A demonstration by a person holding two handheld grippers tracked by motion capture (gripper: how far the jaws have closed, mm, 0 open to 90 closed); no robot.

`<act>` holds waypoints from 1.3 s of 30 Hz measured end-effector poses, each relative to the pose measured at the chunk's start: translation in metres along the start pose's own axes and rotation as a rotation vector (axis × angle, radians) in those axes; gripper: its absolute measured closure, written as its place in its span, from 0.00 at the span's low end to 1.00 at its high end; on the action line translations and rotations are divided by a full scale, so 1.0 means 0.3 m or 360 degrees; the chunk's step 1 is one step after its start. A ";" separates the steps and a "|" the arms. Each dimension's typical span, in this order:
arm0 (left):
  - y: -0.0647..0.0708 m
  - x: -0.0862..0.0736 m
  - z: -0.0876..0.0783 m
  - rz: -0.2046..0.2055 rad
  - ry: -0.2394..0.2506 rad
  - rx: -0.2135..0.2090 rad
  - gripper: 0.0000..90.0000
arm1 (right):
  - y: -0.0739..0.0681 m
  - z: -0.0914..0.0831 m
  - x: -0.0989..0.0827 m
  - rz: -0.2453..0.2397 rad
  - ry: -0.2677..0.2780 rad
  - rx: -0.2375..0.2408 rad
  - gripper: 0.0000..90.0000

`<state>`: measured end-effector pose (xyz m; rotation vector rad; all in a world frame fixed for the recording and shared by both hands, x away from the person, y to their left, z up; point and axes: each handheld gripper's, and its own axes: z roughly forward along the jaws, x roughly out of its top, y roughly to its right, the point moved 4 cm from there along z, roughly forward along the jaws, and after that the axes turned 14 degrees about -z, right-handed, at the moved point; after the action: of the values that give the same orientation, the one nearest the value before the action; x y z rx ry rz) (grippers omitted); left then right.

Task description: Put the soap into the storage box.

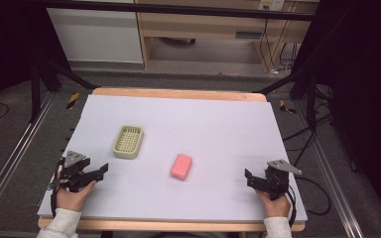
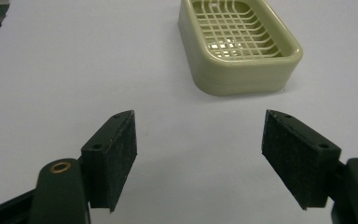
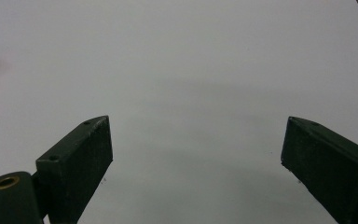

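The left gripper (image 1: 101, 170) rests at the table's (image 1: 218, 124) near left edge, jaws apart and empty, just short of the pale green slotted plastic soap dish (image 1: 128, 141). The right gripper (image 1: 248, 174) sits at the near right, jaws apart, empty. Between the 2 lies the pink rounded soap bar (image 1: 181, 166).

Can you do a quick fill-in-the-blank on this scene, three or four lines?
1. The bar of soap on the table is ____ in colour.
2. The soap dish lies nearer the ____ tool.
3. The jaws of the right tool stand ____, with nothing between them.
4. The dish's grid insert holds ____.

Missing words: pink; left; open; nothing
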<state>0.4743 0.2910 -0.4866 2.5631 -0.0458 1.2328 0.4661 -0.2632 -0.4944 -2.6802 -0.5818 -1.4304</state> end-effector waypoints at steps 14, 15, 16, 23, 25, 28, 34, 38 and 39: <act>0.074 -0.010 0.000 0.0070 -0.0033 -0.0082 0.33 | -0.007 0.000 -0.004 -0.0018 -0.0033 -0.0016 0.08; 0.078 -0.011 0.002 0.0069 -0.0031 -0.0091 0.33 | -0.006 0.001 -0.004 -0.0011 -0.0037 -0.0013 0.08; 0.082 -0.011 0.001 0.0078 -0.0038 -0.0095 0.33 | -0.006 0.002 -0.004 -0.0008 -0.0036 -0.0012 0.07; 0.103 -0.012 0.002 0.0091 -0.0043 -0.0133 0.32 | -0.009 0.003 -0.005 -0.0014 -0.0041 -0.0005 0.07; 0.111 -0.011 0.001 0.0085 -0.0036 -0.0142 0.32 | -0.010 0.004 -0.004 -0.0014 -0.0036 -0.0011 0.07; 0.132 -0.008 -0.003 0.0096 -0.0030 -0.0164 0.32 | -0.011 0.003 -0.003 -0.0014 -0.0029 -0.0009 0.07; 0.170 -0.008 0.001 0.0125 -0.0025 -0.0197 0.31 | -0.016 0.003 0.000 -0.0019 -0.0019 0.0002 0.07; 0.189 -0.008 0.003 0.0136 -0.0022 -0.0209 0.31 | -0.017 0.003 -0.001 -0.0026 -0.0023 0.0002 0.07; 0.195 -0.008 0.005 0.0137 -0.0018 -0.0214 0.31 | -0.017 0.003 0.000 -0.0027 -0.0019 0.0001 0.07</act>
<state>0.4649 0.2344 -0.4746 2.4750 -0.2356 1.2027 0.4650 -0.2583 -0.4956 -2.6916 -0.6072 -1.4191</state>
